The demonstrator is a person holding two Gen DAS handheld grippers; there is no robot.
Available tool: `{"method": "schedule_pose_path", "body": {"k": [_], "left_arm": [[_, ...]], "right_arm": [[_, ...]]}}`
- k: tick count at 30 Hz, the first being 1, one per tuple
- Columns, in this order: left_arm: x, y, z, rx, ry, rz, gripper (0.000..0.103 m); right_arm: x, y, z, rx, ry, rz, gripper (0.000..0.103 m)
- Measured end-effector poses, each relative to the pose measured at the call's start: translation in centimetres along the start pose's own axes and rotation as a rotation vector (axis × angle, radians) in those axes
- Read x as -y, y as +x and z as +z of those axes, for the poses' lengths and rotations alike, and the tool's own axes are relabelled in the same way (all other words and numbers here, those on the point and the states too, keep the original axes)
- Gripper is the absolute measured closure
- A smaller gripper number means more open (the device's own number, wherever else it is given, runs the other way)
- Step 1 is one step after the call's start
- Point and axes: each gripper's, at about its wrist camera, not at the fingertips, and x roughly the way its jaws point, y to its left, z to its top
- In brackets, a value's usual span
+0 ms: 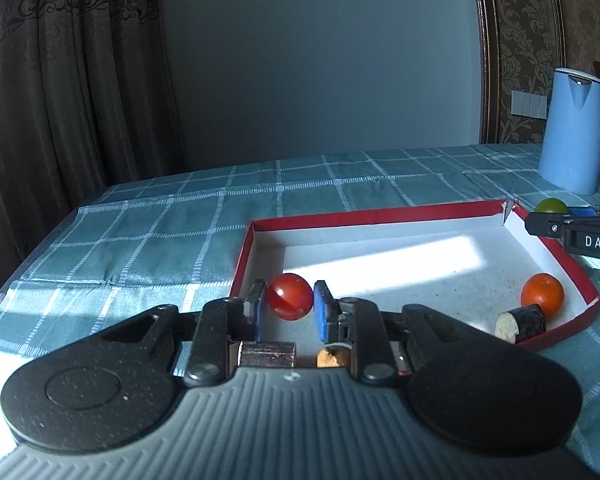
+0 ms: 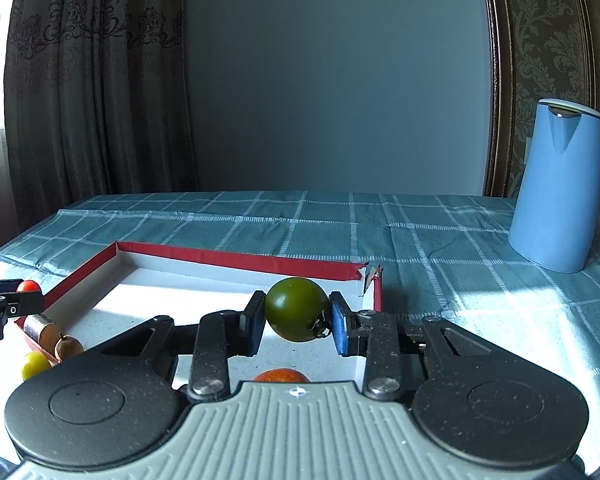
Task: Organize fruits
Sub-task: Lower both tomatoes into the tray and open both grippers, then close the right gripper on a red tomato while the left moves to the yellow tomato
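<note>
A red tomato (image 1: 290,297) sat clamped in the left hand-held gripper (image 1: 290,312) above the red-rimmed box (image 1: 380,216), apparently for dropping in. The right hand-held gripper (image 2: 296,320) pinched a green tomato (image 2: 296,308) over the same box, near an orange fruit (image 1: 542,294).

A shiny red tomato (image 1: 290,297) is held up between two blue pads over the left side of the red box (image 1: 380,215). A round green tomato (image 2: 297,309), its stem turned to the right, is held over the box's right side. An orange fruit (image 1: 542,293) is seen lying inside the box.
</note>
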Motion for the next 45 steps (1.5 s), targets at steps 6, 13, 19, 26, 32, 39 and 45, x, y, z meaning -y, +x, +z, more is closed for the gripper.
{"method": "schedule_pose_path", "body": {"k": [6, 13, 19, 26, 32, 39, 45], "left_arm": [[0.7, 4.5, 1.1, -0.084, -0.016, 0.031, 0.081], [0.3, 4.9, 0.6, -0.087, -0.025, 0.040, 0.048], [0.0, 3.5, 0.5, -0.014, -0.031, 0.034, 0.029], [-0.6, 0.4, -0.7, 0.081, -0.036, 0.058, 0.013], [-1.6, -2.8, -3.0, 0.093, -0.056, 0.053, 0.008], [-1.3, -6.0, -6.2, 0.101, 0.014, 0.074, 0.001], [-1.4, -5.5, -6.2, 0.056, 0.012, 0.053, 0.000]], "right_arm": [[0.6, 4.6, 0.3, -0.115, 0.019, -0.019, 0.070], [1.6, 6.5, -0.5, -0.202, 0.083, 0.012, 0.068], [1.8, 5.6, -0.3, -0.144, 0.096, -0.003, 0.039], [3.5, 3.0, -0.7, -0.084, 0.194, 0.041, 0.035], [4.0, 0.5, -1.1, -0.012, 0.213, 0.026, 0.035], [4.1, -2.8, -2.7, 0.030, 0.250, 0.105, 0.035], [0.6, -6.1, -5.6, -0.015, 0.111, 0.201, 0.035]]}}
